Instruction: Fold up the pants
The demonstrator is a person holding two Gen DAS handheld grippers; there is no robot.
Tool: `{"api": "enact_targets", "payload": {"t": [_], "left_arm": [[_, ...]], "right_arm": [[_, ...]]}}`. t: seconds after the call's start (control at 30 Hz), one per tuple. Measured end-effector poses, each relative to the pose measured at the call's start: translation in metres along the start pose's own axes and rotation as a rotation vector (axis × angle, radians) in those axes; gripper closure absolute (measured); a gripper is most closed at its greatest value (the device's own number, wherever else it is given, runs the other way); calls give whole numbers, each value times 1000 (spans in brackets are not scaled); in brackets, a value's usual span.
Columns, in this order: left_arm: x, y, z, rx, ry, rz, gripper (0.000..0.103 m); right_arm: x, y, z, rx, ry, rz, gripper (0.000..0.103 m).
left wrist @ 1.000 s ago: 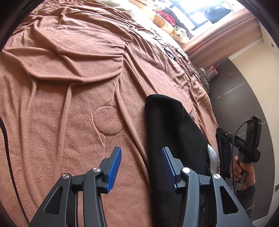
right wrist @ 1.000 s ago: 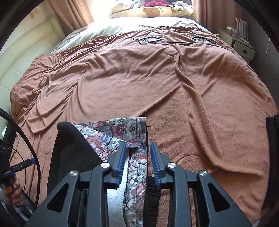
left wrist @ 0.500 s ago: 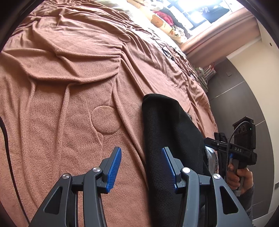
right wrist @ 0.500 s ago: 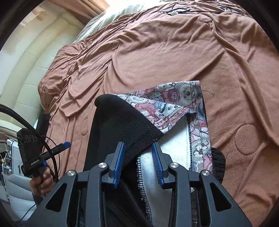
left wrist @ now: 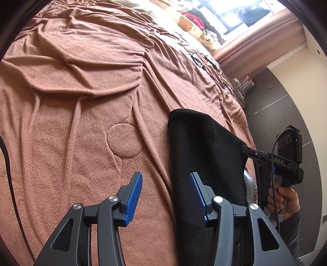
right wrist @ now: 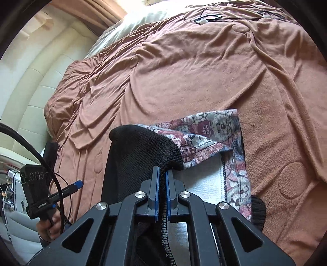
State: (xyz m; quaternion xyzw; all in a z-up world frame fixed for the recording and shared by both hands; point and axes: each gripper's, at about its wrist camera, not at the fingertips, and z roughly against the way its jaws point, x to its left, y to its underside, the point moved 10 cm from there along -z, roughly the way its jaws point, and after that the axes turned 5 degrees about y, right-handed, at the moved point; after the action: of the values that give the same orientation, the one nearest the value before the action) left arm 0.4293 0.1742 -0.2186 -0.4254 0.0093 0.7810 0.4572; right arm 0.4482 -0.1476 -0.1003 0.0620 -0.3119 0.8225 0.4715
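Brown blanket [right wrist: 204, 71] covers the whole bed, soft and full of wrinkles. The pants [right wrist: 141, 151] lie on the blanket at the near edge of the bed. They are black on the outside. Where they are turned back you can see a patterned side with little bears in red and grey, and a white inside next to it.

The right claw [right wrist: 161, 176] has just been closing, and now it is clenched on the black edge of the pants. Its two blue pads [right wrist: 156, 184] sit very close together with the black cloth pinched between them. From the left wrist camera you can see this same claw [left wrist: 248, 150] biting the far side of the pants [left wrist: 196, 147], with a hand [left wrist: 284, 198] wrapped around its handle.

The left claw [left wrist: 165, 196] is released, with its blue pads well apart. One pad is over the blanket [left wrist: 81, 102] and the other is over the near edge of the pants. I cannot tell if that pad touches the cloth. Nothing is held in it.

Far past the pants, some thin black cables [right wrist: 206, 18] lie on the blanket near the top of the bed.
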Motion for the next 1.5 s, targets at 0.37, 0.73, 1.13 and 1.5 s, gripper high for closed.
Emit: {"api": "enact_targets", "payload": {"t": [0.37, 0.73, 1.13, 1.5], "left_arm": [[5, -4, -6, -5, -14, 4, 53], [9, -5, -11, 2, -24, 8, 53], [3, -1, -15, 13, -20, -4, 53], [-2, 6, -14, 16, -14, -16, 53]], "right_arm": [[-1, -39, 21, -75, 112, 58, 102], [0, -67, 15, -78, 261, 151, 103], [-2, -48, 21, -9, 295, 130, 68], [-14, 6, 29, 108, 151, 68, 49]]}}
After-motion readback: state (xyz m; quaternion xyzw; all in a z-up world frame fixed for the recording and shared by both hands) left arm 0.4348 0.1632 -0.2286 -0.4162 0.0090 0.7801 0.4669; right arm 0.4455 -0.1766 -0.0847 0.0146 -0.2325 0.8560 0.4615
